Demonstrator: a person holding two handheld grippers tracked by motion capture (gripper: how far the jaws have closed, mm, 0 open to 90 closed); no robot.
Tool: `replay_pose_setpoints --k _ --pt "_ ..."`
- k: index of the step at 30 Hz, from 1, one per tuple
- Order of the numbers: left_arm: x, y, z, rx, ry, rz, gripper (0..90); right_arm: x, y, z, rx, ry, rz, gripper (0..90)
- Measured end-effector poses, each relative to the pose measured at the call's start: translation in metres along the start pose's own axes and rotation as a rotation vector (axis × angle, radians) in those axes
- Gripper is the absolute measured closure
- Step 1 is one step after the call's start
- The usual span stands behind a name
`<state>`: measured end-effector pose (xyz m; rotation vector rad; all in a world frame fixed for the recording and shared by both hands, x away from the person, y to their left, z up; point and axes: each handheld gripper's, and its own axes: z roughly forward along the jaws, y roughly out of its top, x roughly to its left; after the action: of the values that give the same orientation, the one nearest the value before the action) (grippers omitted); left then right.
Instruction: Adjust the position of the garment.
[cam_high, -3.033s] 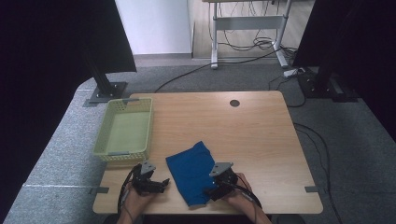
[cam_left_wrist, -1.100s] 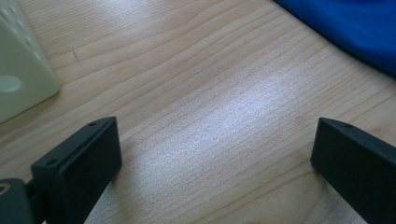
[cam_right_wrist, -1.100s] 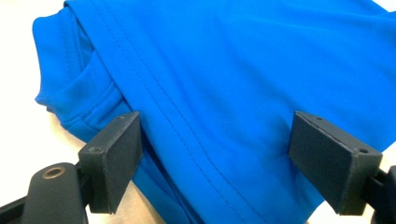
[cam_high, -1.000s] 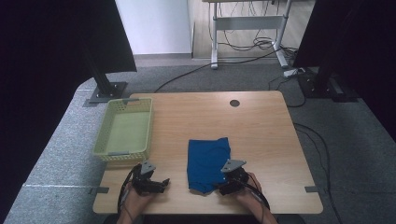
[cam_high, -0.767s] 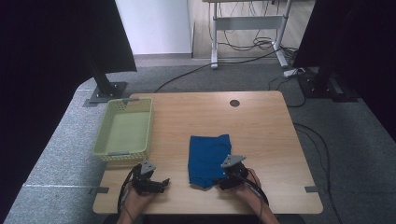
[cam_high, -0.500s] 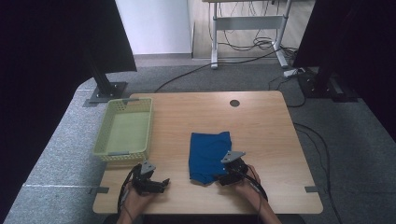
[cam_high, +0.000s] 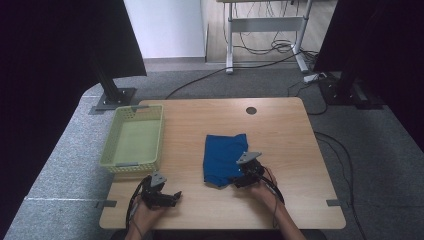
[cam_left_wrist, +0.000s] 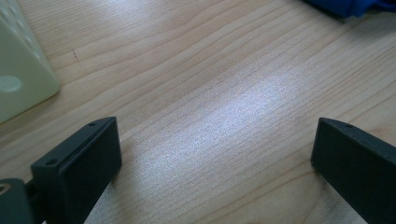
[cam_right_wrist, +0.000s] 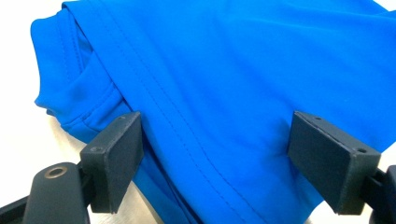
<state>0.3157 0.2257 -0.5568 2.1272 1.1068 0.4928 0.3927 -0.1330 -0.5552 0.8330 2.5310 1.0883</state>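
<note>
A folded blue cloth (cam_high: 222, 155) lies flat on the wooden table (cam_high: 285, 130), a little right of centre. My right gripper (cam_high: 238, 181) sits at the cloth's near right corner, pointing left across it. In the right gripper view the blue cloth (cam_right_wrist: 224, 65) spreads between and beyond the wide jaws of the right gripper (cam_right_wrist: 215, 154), which stands open; the pads do not press the fabric. My left gripper (cam_high: 174, 198) rests near the table's front left edge. In its own view the left gripper (cam_left_wrist: 215, 158) is open over bare wood.
A pale green basket (cam_high: 131, 164) stands at the table's left side; its corner (cam_left_wrist: 18, 79) shows close to the left gripper. A round cable hole (cam_high: 251, 110) is at the table's far edge. Black stands and cables surround the table on the floor.
The cloth, tilted three seconds ago, now lies straight. Over the last second my right gripper has slid away from the front edge onto the cloth's near corner. The left gripper has stayed put.
</note>
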Motion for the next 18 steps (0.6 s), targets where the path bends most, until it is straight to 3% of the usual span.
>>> replay_pose_setpoints --k 18 --pt "0.001 0.001 0.001 0.002 -0.007 0.006 1.1 -0.027 0.020 0.018 0.026 0.006 -0.003 18.4"
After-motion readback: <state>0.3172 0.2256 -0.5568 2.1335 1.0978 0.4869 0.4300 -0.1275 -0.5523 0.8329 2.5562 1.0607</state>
